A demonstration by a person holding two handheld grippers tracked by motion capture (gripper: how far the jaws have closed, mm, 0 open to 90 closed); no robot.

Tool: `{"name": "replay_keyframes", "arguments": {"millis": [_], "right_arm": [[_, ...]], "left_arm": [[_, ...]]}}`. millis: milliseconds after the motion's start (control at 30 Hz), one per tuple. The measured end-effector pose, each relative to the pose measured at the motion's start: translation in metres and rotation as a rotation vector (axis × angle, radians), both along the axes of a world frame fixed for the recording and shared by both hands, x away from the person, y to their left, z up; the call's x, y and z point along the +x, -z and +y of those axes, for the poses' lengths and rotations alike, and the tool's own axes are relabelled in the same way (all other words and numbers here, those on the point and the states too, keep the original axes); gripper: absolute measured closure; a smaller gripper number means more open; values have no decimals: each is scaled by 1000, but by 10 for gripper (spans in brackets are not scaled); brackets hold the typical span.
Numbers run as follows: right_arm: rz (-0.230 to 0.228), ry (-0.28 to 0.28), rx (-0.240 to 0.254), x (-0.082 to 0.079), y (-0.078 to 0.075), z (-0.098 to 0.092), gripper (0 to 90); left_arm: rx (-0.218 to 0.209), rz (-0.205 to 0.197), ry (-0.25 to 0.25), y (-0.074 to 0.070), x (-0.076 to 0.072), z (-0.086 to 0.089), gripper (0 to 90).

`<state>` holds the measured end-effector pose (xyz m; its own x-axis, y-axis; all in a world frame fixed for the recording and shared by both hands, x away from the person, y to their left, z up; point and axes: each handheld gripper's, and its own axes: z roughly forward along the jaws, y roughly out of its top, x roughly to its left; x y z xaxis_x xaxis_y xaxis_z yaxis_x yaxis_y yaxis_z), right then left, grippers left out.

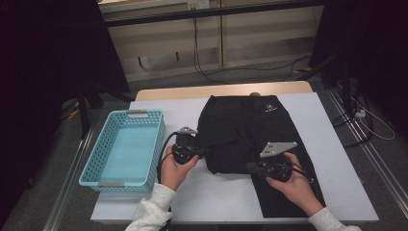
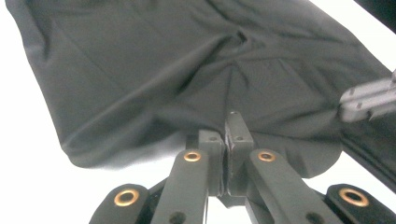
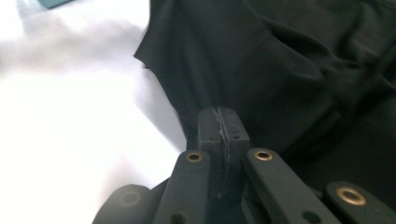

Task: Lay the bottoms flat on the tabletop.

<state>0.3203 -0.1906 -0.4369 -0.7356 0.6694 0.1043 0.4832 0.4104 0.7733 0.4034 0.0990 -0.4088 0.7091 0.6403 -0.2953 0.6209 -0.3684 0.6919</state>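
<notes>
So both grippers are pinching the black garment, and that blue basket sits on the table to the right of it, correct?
Not quite. The blue basket sits to the left of the black garment, as the high view shows. The rest holds: the left gripper and the right gripper each have their jaws closed on the fabric.

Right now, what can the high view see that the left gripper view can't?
High view alone: the blue basket at the table's left, both hands, the garment's small white logo and the floor cables. Left gripper view alone: the left gripper up close, jaws shut pinching a fold. Both share the black garment on the white table, with the right gripper.
</notes>
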Motion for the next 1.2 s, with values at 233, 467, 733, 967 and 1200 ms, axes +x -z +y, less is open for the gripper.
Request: {"name": "replay_keyframes", "arguments": {"millis": [233,467,733,967,1200], "right_arm": [[-44,-2,-37,3,0,18,892],[-29,114,-75,15,15,0,783],[-52,99,-54,9,7,-4,672],[-37,117,-26,8,8,-11,526],[-52,107,-6,4,6,-14,442]], "left_arm": [[9,10,-29,13,20,1,875],[73,11,-71,36,24,0,588],[118,-4,-53,27,5,8,338],[165,-18,-40,34,-13,4,344],[234,-29,-27,38,-25,-13,545]]}}
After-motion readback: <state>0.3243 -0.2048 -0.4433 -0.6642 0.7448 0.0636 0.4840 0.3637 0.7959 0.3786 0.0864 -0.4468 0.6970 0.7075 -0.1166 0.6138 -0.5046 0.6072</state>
